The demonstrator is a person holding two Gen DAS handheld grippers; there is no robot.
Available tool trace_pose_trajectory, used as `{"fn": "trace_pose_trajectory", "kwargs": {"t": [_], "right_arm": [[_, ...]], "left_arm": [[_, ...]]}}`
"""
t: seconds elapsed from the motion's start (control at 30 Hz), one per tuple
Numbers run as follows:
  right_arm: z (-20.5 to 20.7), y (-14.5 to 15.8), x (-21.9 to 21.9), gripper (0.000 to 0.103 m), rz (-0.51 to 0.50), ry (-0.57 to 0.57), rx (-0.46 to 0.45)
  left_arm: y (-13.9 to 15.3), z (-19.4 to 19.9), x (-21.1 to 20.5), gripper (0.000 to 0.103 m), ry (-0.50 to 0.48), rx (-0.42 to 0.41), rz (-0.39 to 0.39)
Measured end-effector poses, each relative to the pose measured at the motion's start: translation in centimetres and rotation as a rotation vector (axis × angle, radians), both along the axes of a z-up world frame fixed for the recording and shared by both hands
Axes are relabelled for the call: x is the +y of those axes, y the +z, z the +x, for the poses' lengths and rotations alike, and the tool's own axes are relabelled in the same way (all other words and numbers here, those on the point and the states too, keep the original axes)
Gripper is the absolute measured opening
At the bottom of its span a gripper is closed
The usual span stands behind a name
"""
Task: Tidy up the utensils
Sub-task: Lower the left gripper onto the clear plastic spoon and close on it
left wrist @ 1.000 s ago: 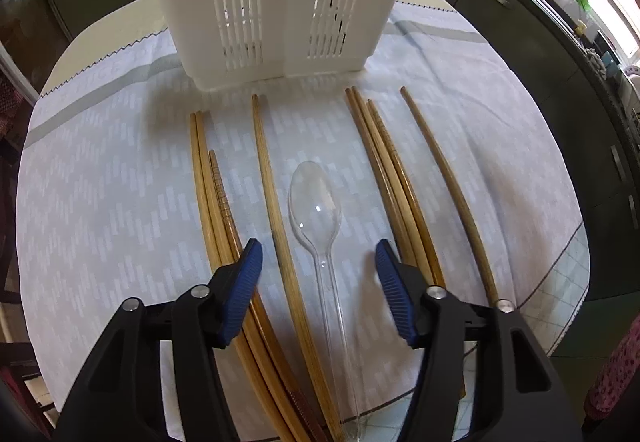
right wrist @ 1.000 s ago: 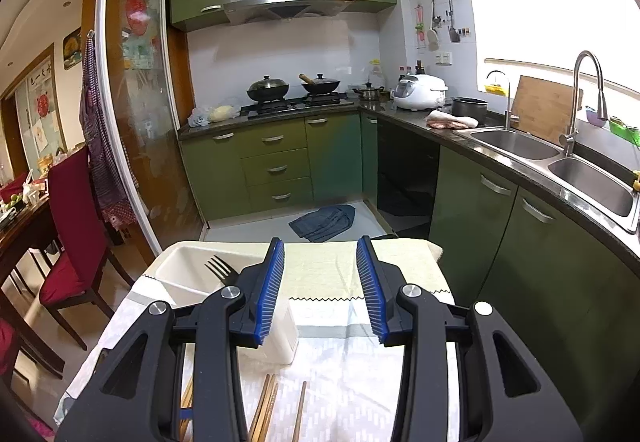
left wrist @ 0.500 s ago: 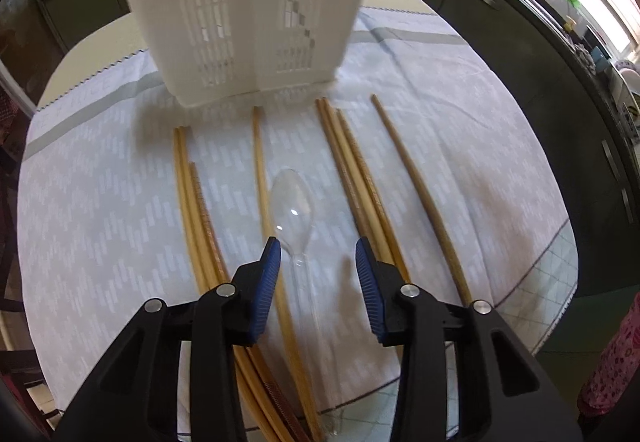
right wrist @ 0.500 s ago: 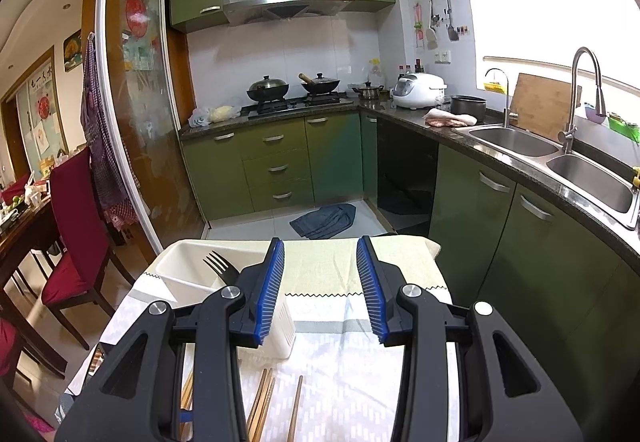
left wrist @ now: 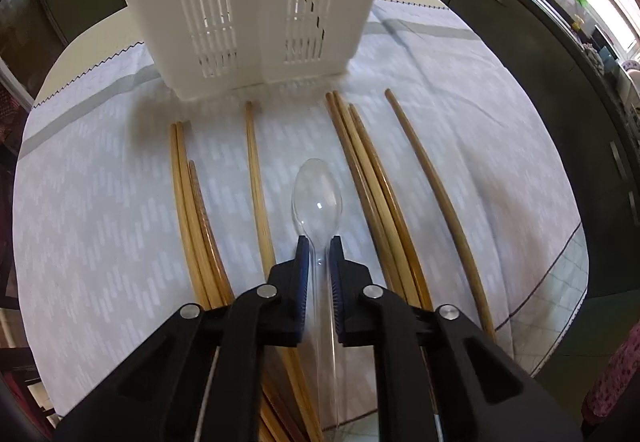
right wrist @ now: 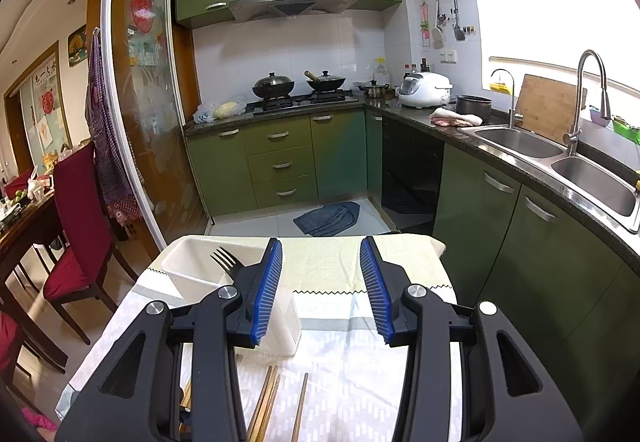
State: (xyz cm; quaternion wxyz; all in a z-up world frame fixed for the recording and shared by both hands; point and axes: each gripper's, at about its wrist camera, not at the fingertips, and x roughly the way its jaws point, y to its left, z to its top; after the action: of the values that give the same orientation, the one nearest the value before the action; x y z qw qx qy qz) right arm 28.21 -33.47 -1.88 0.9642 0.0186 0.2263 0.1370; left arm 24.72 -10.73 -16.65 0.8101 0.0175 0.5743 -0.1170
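So the left gripper is down on the table with its blue pads pinched in around the neck of the clear plastic spoon, right where the bowl narrows into the handle. The gap is down to about the width of the handle, so I'd call it clamped on, though with see-through plastic it's hard to be sure how firm the contact is. Grabbing at the neck makes sense: it's the stiffest bit and keeps the bowl sticking out front for dropping in.

The spoon lies on the tablecloth between a single chopstick on its left and a bunch of three chopsticks on its right, all lined up pointing at the white caddy at the far end. Probably laid out that way so each is an easy straight pick.

The right gripper hangs above the table, jaws wide apart, holding nothing. From its view there's already a fork standing in the caddy.
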Motion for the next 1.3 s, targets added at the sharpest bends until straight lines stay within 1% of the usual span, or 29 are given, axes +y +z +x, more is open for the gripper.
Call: {"fn": "trace_pose_trajectory", "kwargs": {"t": [0.13, 0.2, 0.33, 0.43, 0.47, 0.53, 0.63, 0.67, 0.73, 0.83, 0.9, 0.93, 0.97, 1.0, 1.03, 1.07, 1.1, 1.17, 1.3], "right_arm": [[-0.1, -0.2, -0.4, 0.041, 0.004, -0.003, 0.003], [-0.2, -0.2, -0.7, 0.041, 0.008, -0.009, 0.002], [-0.4, 0.0, -1.0, 0.041, 0.004, -0.016, 0.002], [-0.6, 0.1, -1.4, 0.041, 0.004, -0.021, -0.003], [-0.8, 0.1, -1.4, 0.041, 0.004, -0.022, -0.004], [-0.9, 0.0, -1.4, 0.041, 0.001, -0.024, -0.003], [-1.0, -0.2, -1.2, 0.041, -0.007, -0.022, 0.003], [-1.0, -0.3, -1.2, 0.041, -0.009, -0.021, 0.003], [-1.1, -0.4, -1.0, 0.041, -0.011, -0.020, 0.006], [-1.1, -0.5, -1.0, 0.041, -0.017, -0.016, 0.007], [-1.1, -0.5, -0.8, 0.041, -0.018, -0.013, 0.010], [-1.1, -0.6, -0.8, 0.041, -0.018, -0.012, 0.012], [-1.1, -0.6, -0.8, 0.041, -0.020, -0.011, 0.013], [-1.0, -0.6, -0.8, 0.041, -0.021, -0.011, 0.014], [-1.1, -0.6, -0.8, 0.041, -0.024, -0.011, 0.015], [-1.1, -0.6, -0.8, 0.041, -0.026, -0.012, 0.016], [-1.1, -0.6, -0.8, 0.041, -0.027, -0.013, 0.016], [-1.0, -0.6, -1.1, 0.041, -0.025, -0.017, 0.017], [-1.0, -0.7, -1.4, 0.041, -0.019, -0.022, 0.018]], "left_arm": [[0.4, -0.3, 0.6, 0.010, 0.011, -0.022, -0.020], [1.2, -0.7, 1.1, 0.010, 0.019, -0.052, -0.043], [3.4, -1.3, 2.0, 0.010, 0.028, -0.111, -0.076], [5.5, -1.8, 2.6, 0.008, 0.029, -0.159, -0.108], [6.3, -2.0, 2.9, 0.000, 0.028, -0.173, -0.121], [7.7, -2.3, 3.4, 0.000, 0.028, -0.194, -0.155], [9.6, -2.4, 4.0, 0.000, 0.023, -0.226, -0.177], [10.0, -2.4, 4.1, 0.000, 0.023, -0.234, -0.174], [10.4, -2.1, 3.8, 0.000, 0.004, -0.238, -0.145], [9.3, -1.8, 2.9, 0.000, -0.026, -0.191, -0.130], [7.4, -1.5, 1.9, 0.000, -0.051, -0.156, -0.096], [6.1, -1.3, 1.1, 0.000, -0.081, -0.130, -0.086], [5.1, -1.1, 0.7, 0.001, -0.102, -0.104, -0.084], [3.9, -0.8, 0.3, 0.001, -0.118, -0.059, -0.099], [3.2, -0.7, 0.2, 0.006, -0.124, -0.031, -0.112], [2.4, -0.5, -0.1, 0.013, -0.134, -0.010, -0.120], [2.0, -0.4, -0.3, 0.018, -0.138, -0.008, -0.114], [1.7, -0.2, -0.5, 0.022, -0.142, -0.018, -0.104], [1.1, 0.3, -0.8, 0.022, -0.145, -0.019, -0.086]]}}
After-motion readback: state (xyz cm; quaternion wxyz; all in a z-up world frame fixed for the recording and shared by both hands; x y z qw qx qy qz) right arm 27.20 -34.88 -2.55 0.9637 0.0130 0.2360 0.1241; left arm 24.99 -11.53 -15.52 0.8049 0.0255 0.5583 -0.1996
